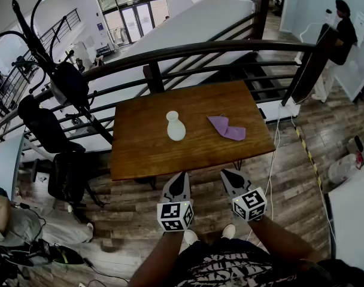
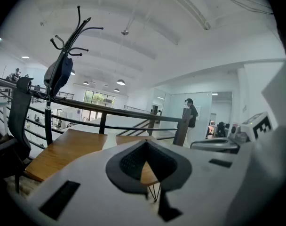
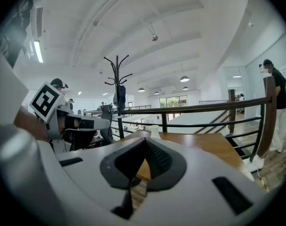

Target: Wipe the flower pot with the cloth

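Note:
A small white flower pot (image 1: 176, 126) stands upright near the middle of the brown wooden table (image 1: 140, 148). A purple cloth (image 1: 226, 128) lies crumpled to its right, apart from it. My left gripper (image 1: 180, 178) and right gripper (image 1: 228, 175) hover side by side just off the table's near edge, both shut with nothing between the jaws. In the left gripper view the left gripper (image 2: 145, 143) points at the table, and the pot (image 2: 109, 140) peeks over its body. In the right gripper view the right gripper (image 3: 144, 141) is shut, with the pot (image 3: 154, 131) beyond it.
A dark metal railing (image 1: 218, 51) runs behind the table, with stairs beyond. A coat rack with a dark bag (image 1: 69, 82) and an office chair (image 1: 47, 130) stand at the left. A person (image 1: 340, 46) stands at the far right. A cable (image 1: 275, 160) trails on the floor.

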